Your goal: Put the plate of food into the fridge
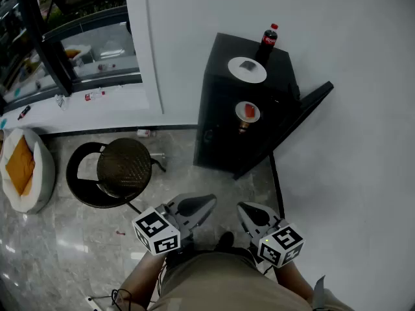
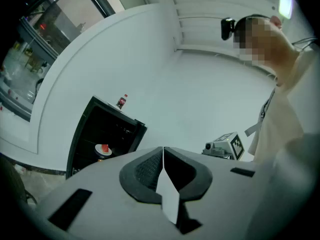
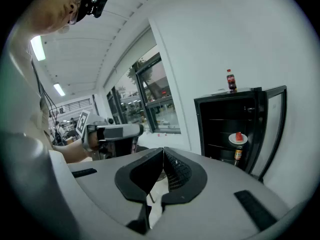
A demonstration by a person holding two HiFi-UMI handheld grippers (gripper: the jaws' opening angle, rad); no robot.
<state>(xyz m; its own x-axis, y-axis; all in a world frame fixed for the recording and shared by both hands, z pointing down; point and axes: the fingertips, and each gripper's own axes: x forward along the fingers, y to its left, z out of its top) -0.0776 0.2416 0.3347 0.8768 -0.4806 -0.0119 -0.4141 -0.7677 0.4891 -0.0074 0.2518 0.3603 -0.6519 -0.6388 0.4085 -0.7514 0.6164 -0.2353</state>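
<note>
Plate (image 1: pixel 248 112) of red food sits on a shelf inside the black fridge (image 1: pixel 220 109), whose door (image 1: pixel 305 112) stands open beside the white wall. The left tongs (image 1: pixel 201 205) and right tongs (image 1: pixel 249 214) are each pressed together with nothing between them. The person holds them side by side close to the waist, aimed at the fridge from well back. A second plate (image 1: pixel 247 69) and a bottle (image 1: pixel 268 42) stand on the fridge top. A round chair (image 1: pixel 120 167) stands to its left.
</note>
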